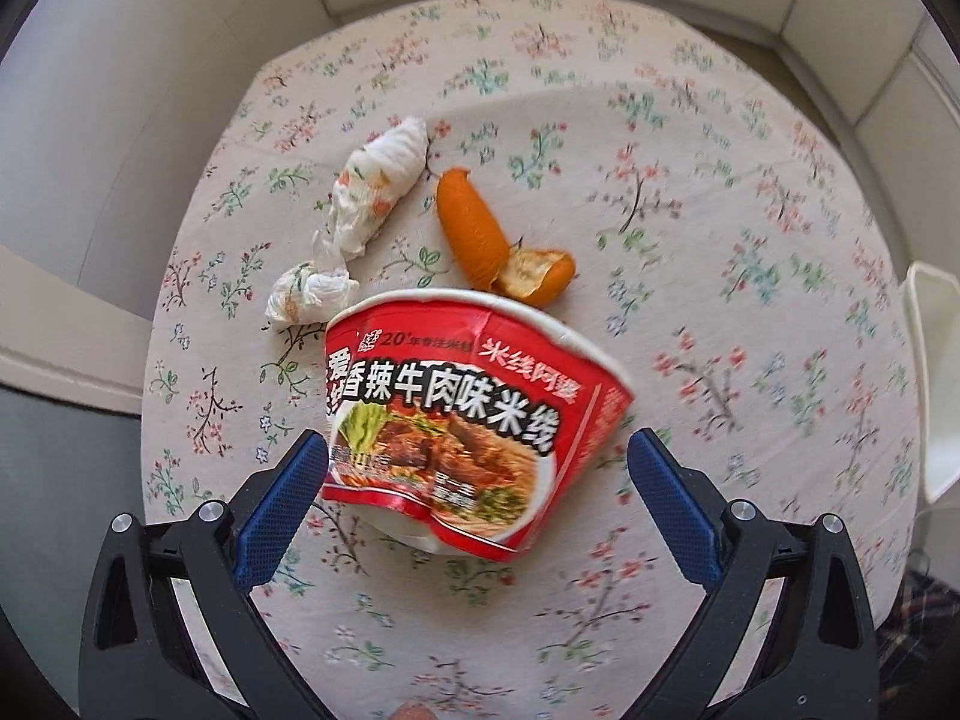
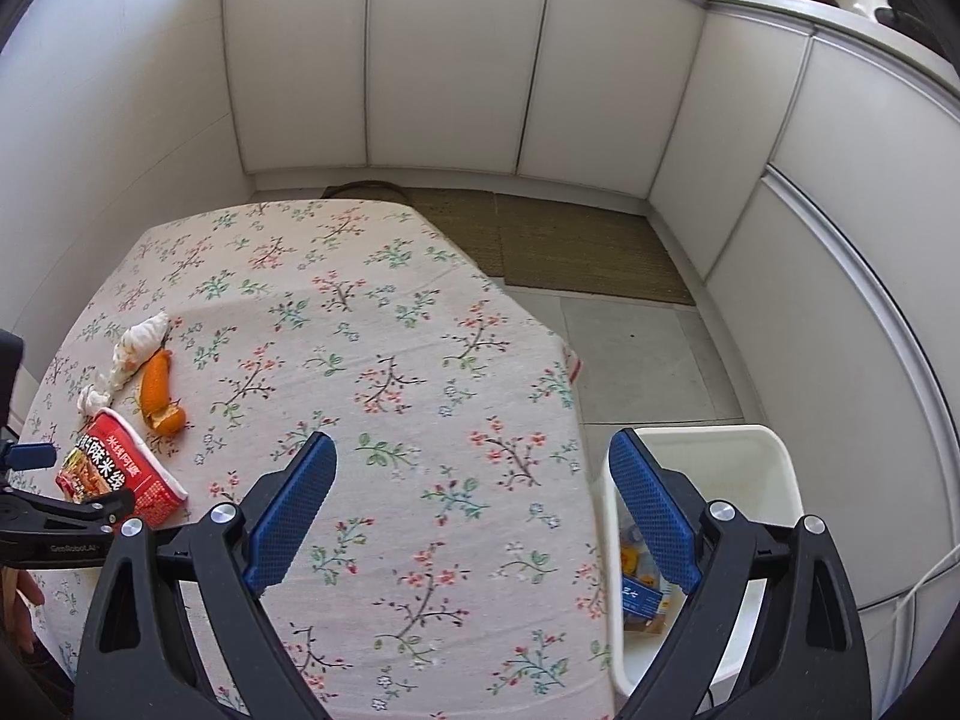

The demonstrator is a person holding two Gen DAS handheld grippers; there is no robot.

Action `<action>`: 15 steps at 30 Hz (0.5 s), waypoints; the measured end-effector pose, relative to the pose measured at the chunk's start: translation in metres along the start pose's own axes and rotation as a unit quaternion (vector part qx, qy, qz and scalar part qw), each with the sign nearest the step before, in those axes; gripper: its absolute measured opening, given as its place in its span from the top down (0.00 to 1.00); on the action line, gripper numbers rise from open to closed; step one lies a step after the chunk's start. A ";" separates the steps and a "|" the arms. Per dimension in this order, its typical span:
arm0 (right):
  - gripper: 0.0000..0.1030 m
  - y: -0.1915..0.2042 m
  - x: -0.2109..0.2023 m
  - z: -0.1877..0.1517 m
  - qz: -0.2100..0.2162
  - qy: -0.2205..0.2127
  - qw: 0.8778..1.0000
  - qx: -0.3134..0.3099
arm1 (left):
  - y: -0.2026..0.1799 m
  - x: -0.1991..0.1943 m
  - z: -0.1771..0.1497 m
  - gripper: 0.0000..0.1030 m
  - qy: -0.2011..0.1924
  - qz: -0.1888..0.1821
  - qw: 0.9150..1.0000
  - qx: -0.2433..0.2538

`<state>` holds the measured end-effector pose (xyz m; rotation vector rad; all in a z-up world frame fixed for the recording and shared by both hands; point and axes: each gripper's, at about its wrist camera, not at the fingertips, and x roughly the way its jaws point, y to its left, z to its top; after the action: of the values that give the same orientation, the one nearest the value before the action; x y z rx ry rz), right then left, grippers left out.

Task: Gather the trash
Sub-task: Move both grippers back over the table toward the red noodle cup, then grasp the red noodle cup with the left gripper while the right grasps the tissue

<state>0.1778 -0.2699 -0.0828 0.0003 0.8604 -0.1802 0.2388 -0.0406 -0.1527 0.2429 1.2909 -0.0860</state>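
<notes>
Trash lies in a small group on the flowered cloth of the worktop [image 1: 690, 252]: a crumpled red noodle cup [image 1: 462, 420], an orange peel [image 1: 492, 240] and two twisted paper napkins [image 1: 372, 192]. In the left wrist view the noodle cup lies tipped on its side, its white rim toward the peel and its printed wall facing up. The left gripper [image 1: 477, 450] hangs over it with jaws spread wide; the left blue pad [image 1: 282, 510] sits right at the cup's edge, the other pad stands apart from it. Just beyond the cup lies the peel, and the napkins lie to its left, one of them near the cup's rim.

The right gripper [image 2: 474, 456] hovers over bare cloth, well away from the trash, its jaws spread and holding nothing. A white bin [image 2: 774, 468] stands on the floor beside the worktop's right edge, with some wrappers inside.
</notes>
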 end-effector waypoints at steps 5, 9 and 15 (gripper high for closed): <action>0.10 0.011 0.012 -0.001 0.020 0.025 0.999 0.003 | -0.001 0.022 0.007 0.06 0.048 -0.002 0.998 0.046; 0.10 0.016 0.024 -0.002 0.035 0.050 0.998 0.009 | 0.001 0.027 0.014 0.06 0.055 -0.016 0.997 0.047; 0.10 0.031 0.033 -0.004 0.043 0.066 0.997 -0.005 | 0.012 0.035 0.011 0.06 0.082 -0.048 0.994 0.050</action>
<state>0.2006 -0.2448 -0.1120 0.0396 0.9919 -0.0951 0.2608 -0.0291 -0.1822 0.2785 1.4627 -0.2169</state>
